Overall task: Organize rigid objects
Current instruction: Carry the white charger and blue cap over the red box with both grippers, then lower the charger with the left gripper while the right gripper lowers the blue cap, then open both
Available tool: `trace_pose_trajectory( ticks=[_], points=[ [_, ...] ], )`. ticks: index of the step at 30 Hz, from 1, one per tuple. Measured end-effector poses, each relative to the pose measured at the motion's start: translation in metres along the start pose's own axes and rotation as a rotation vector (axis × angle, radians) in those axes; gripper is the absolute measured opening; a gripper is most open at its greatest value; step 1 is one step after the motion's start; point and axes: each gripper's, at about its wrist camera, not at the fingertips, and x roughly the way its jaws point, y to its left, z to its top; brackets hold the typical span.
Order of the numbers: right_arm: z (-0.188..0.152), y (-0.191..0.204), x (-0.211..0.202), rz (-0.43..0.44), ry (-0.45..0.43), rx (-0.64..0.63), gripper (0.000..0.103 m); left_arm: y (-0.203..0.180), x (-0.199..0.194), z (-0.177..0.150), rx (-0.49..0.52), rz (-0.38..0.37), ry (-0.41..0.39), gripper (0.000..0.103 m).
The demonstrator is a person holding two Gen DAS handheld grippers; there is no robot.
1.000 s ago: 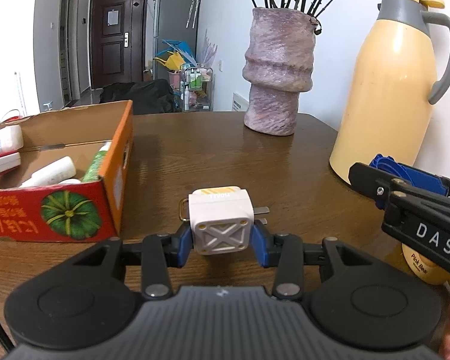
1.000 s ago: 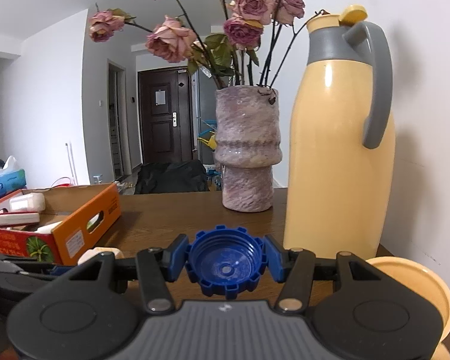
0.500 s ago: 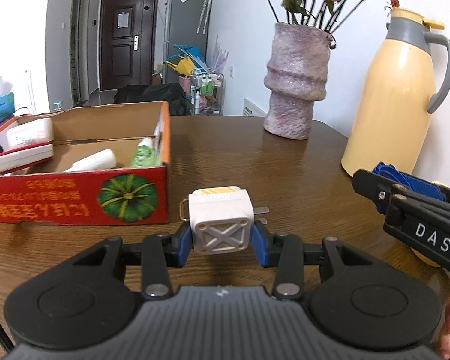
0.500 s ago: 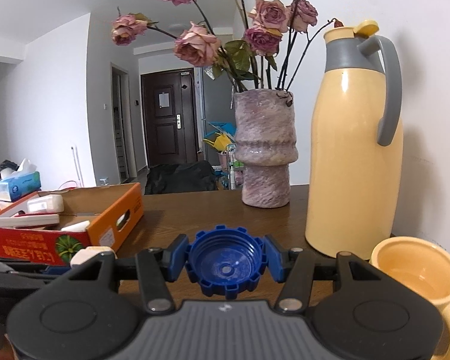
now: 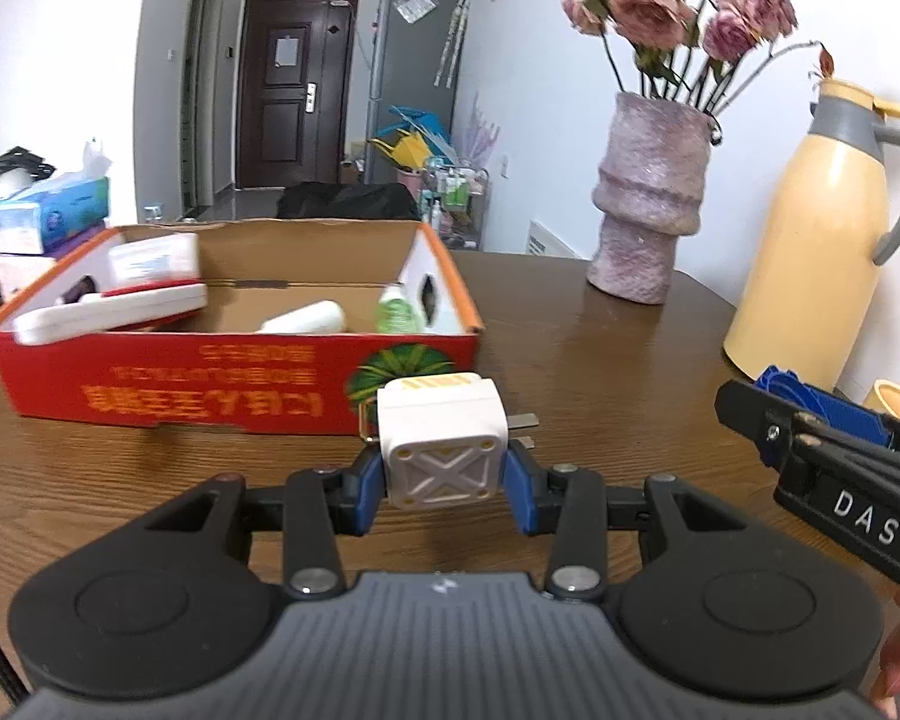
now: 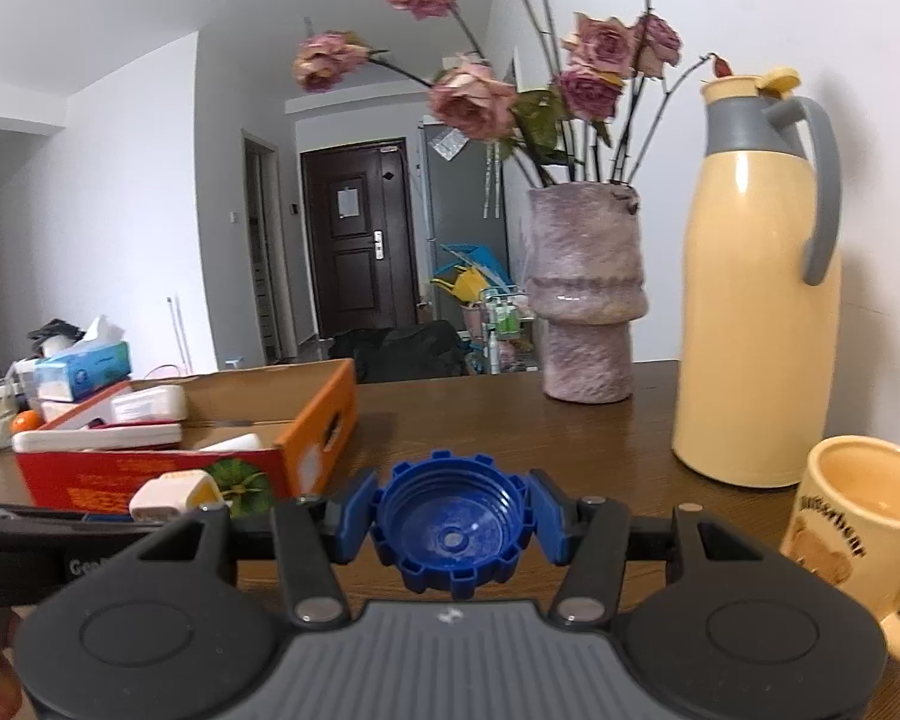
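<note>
Mostly white, cube-shaped plug adapter point(image 5: 444, 441)

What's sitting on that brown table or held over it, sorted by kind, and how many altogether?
Cardboard box: 1
Vase: 1
Thermos jug: 1
Mug: 1
White plug: 1
Blue cap: 1
Total: 6

White walls point(image 6: 120, 192), dark door point(image 5: 288, 90) beyond — brown wooden table point(image 5: 600, 348) up front.
</note>
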Motion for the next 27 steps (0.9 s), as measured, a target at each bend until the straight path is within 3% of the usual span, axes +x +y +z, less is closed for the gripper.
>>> trace_pose_trajectory(
  ticks=[14,27],
  points=[
    [0.002,0.081,-0.002,0.085,-0.008,-0.011,0.053,0.073,-0.043,0.019,-0.053,0.073,-0.080,0.042],
    [0.033,0.151,0.053,0.146,-0.017,-0.002,0.053,0.132,-0.024,0.076,-0.123,0.126,-0.139,0.042]
  ],
)
